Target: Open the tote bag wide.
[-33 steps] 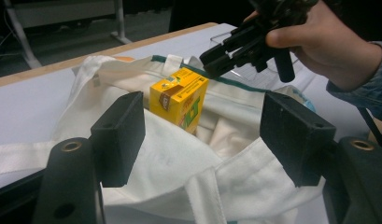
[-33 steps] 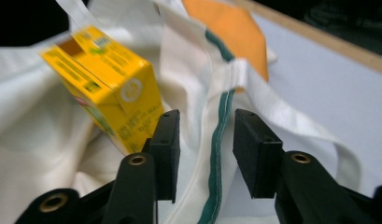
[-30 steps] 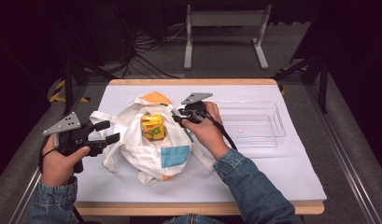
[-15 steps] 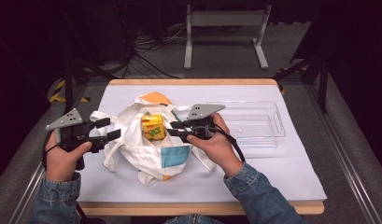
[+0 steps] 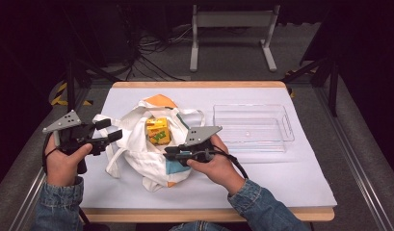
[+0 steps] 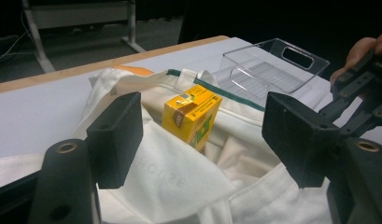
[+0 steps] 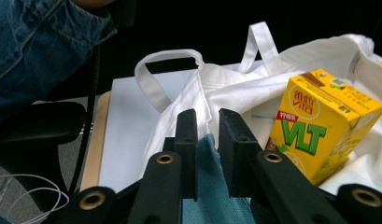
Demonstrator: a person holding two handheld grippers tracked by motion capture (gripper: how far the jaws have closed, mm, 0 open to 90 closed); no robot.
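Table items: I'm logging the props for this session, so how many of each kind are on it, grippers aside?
Cloth tote bag: 1
Yellow drink carton, sitting in the bag: 1
Clear plastic bin: 1
Total: 3
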